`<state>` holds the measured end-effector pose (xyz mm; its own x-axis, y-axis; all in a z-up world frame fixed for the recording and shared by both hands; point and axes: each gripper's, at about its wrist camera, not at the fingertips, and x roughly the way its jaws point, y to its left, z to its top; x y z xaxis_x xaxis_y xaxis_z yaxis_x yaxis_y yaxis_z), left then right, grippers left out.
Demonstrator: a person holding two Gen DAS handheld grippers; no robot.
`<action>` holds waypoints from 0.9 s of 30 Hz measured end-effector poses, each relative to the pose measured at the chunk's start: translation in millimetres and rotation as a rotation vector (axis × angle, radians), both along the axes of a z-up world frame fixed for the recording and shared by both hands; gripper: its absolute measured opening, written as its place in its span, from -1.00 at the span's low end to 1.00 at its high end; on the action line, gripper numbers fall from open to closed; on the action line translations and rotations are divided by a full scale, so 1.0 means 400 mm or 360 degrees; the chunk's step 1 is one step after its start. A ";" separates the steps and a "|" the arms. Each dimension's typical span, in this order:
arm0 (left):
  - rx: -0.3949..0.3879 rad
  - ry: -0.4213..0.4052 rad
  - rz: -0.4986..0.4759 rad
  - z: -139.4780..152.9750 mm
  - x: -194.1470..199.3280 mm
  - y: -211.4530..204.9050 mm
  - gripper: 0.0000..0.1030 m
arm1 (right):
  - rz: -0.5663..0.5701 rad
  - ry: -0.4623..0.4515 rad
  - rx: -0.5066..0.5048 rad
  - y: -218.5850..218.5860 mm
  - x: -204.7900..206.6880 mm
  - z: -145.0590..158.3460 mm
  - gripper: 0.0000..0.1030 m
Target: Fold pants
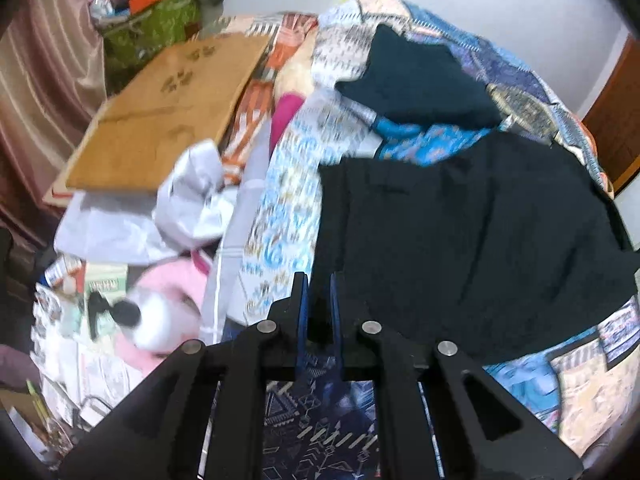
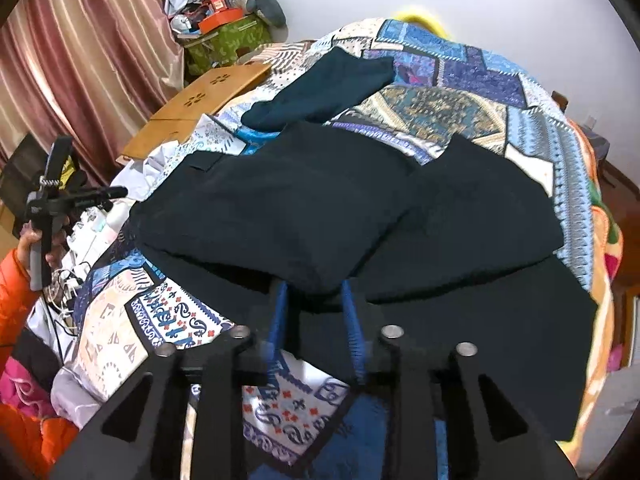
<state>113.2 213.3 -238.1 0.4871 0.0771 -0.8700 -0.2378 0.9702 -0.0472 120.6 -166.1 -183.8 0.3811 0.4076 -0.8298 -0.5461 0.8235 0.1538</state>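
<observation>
Dark navy pants point(image 2: 360, 216) lie on a patchwork bedspread point(image 2: 460, 92), partly folded over themselves, one leg stretching to the far side. My right gripper point(image 2: 314, 286) sits at the near fold edge; its blue fingers point(image 2: 280, 320) are parted, tips under the cloth edge, nothing clamped. In the left wrist view the pants point(image 1: 460, 240) fill the right side. My left gripper point(image 1: 318, 280) is slightly open and empty, just at the pants' near left edge. The left gripper also shows in the right wrist view point(image 2: 52, 200), held by a hand off the bed's left side.
A wooden folding board point(image 1: 168, 116) lies at the bed's left side. Grey cloth point(image 1: 168, 208), a pink plush toy point(image 1: 160, 308) and papers lie nearby. A green box point(image 2: 224, 40) with clutter stands by the curtain point(image 2: 80, 48).
</observation>
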 end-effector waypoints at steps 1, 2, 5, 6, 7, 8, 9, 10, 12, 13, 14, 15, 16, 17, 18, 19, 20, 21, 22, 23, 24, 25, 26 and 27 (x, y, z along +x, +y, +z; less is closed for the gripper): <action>0.0003 -0.0018 -0.0008 0.016 0.009 -0.004 -0.81 | -0.0013 -0.0023 0.0006 -0.011 0.002 0.013 -0.31; 0.0007 -0.0030 -0.0015 0.029 0.018 -0.009 -0.78 | -0.0028 -0.0042 0.0005 -0.020 0.006 0.025 -0.18; 0.0046 -0.0066 -0.0059 0.076 0.066 -0.039 -0.67 | -0.0104 -0.0129 -0.0004 -0.050 0.028 0.062 0.04; 0.0053 -0.0079 -0.0073 0.087 0.080 -0.049 -0.60 | -0.0133 -0.0159 -0.0011 -0.059 0.040 0.071 0.07; 0.0056 -0.0094 -0.0089 0.097 0.097 -0.060 -0.54 | -0.0169 -0.0183 -0.0020 -0.069 0.056 0.079 0.13; 0.0057 -0.0107 -0.0104 0.107 0.115 -0.072 -0.38 | -0.0197 -0.0198 -0.0025 -0.076 0.071 0.084 0.14; 0.0062 -0.0121 -0.0116 0.117 0.137 -0.085 -0.19 | -0.0224 -0.0211 -0.0028 -0.084 0.089 0.088 0.14; 0.0074 -0.0136 -0.0123 0.124 0.158 -0.098 -0.09 | -0.0259 -0.0228 -0.0036 -0.091 0.110 0.090 0.15; 0.0107 -0.0165 -0.0140 0.135 0.196 -0.122 0.19 | -0.0294 -0.0231 -0.0043 -0.101 0.149 0.090 0.15; 0.0123 -0.0179 -0.0155 0.140 0.214 -0.136 0.23 | -0.0320 -0.0228 -0.0044 -0.107 0.175 0.086 0.15; 0.0135 -0.0188 -0.0171 0.143 0.233 -0.148 0.30 | -0.0343 -0.0220 -0.0045 -0.112 0.196 0.083 0.15; 0.0138 -0.0190 -0.0188 0.145 0.261 -0.161 0.38 | -0.0367 -0.0209 -0.0044 -0.117 0.221 0.077 0.15; 0.0134 -0.0187 -0.0196 0.144 0.277 -0.168 0.41 | -0.0386 -0.0189 -0.0053 -0.119 0.255 0.063 0.15; 0.0123 -0.0182 -0.0209 0.142 0.303 -0.178 0.46 | -0.0396 -0.0171 -0.0062 -0.121 0.280 0.053 0.15; 0.0112 -0.0180 -0.0216 0.141 0.325 -0.186 0.53 | -0.0400 -0.0154 -0.0070 -0.121 0.300 0.045 0.15; 0.0099 -0.0179 -0.0220 0.138 0.343 -0.191 0.58 | -0.0404 -0.0130 -0.0088 -0.120 0.330 0.028 0.15; 0.0089 -0.0177 -0.0220 0.134 0.363 -0.196 0.64 | -0.0403 -0.0105 -0.0105 -0.119 0.360 0.011 0.15; 0.0082 -0.0178 -0.0217 0.128 0.383 -0.200 0.66 | -0.0400 -0.0088 -0.0113 -0.118 0.380 0.000 0.15; 0.0079 -0.0176 -0.0220 0.119 0.404 -0.205 0.66 | -0.0394 -0.0061 -0.0128 -0.114 0.408 -0.019 0.15; 0.0079 -0.0171 -0.0225 0.111 0.416 -0.210 0.67 | -0.0394 -0.0038 -0.0139 -0.112 0.431 -0.035 0.15; 0.0080 -0.0156 -0.0233 0.100 0.437 -0.215 0.67 | -0.0393 -0.0017 -0.0151 -0.110 0.455 -0.051 0.15; 0.0079 -0.0140 -0.0239 0.088 0.454 -0.218 0.67 | -0.0388 0.0005 -0.0160 -0.105 0.480 -0.069 0.15; 0.0074 -0.0123 -0.0243 0.074 0.470 -0.220 0.67 | -0.0381 0.0029 -0.0161 -0.103 0.503 -0.084 0.15; 0.0069 -0.0102 -0.0248 0.058 0.489 -0.222 0.67 | -0.0383 0.0050 -0.0168 -0.100 0.526 -0.101 0.15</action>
